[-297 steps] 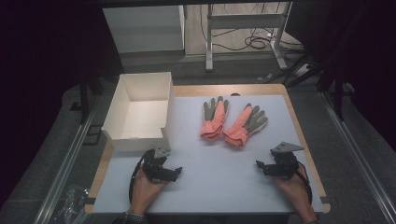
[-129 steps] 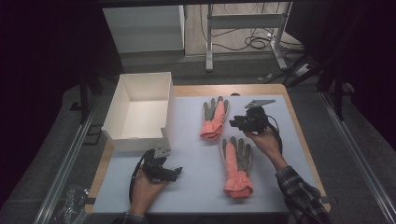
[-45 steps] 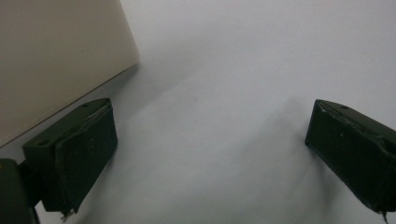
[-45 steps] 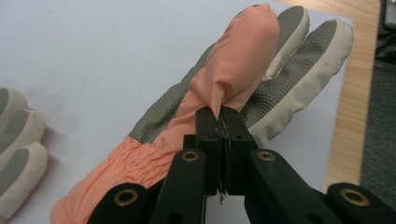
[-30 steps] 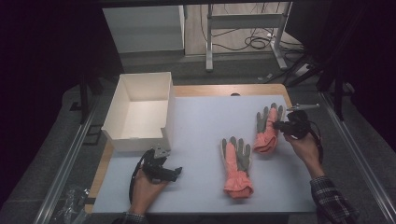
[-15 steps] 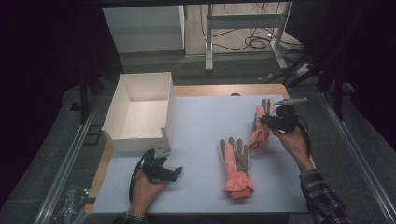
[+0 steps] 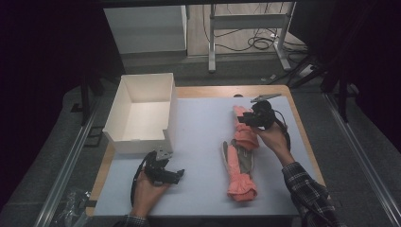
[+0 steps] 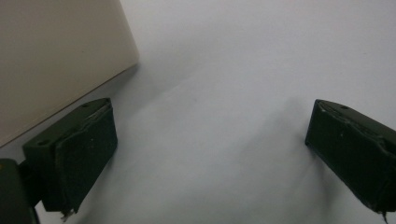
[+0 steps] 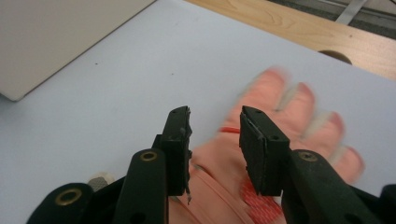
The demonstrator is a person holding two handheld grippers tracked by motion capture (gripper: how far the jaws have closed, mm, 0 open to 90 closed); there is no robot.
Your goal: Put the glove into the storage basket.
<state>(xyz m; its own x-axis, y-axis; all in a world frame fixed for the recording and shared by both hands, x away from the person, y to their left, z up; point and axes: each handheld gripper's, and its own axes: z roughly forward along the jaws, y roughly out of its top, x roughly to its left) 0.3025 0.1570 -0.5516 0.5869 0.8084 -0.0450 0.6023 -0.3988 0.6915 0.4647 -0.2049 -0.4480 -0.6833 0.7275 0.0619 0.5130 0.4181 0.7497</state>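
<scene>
The right gripper (image 7: 247,119) hovers over the far glove (image 7: 244,126), which lies flat on the counter (image 7: 198,142) toward its right side, fingers pointing away from the person. In the right gripper view its jaws have just been opening and stand a little apart with nothing pinched; the glove (image 9: 285,135) lies under and beyond them. The near glove (image 7: 240,168) lies lengthwise just below the far one, its grey palm up and its pink cuff toward the person; the far glove's cuff overlaps its fingertips. The left gripper (image 7: 176,174) rests on the counter near the front left edge, held in the left hand (image 7: 147,189), jaws spread wide with only bare counter between them. The white box (image 7: 142,113) stands open at the counter's left, just beyond that gripper.
</scene>
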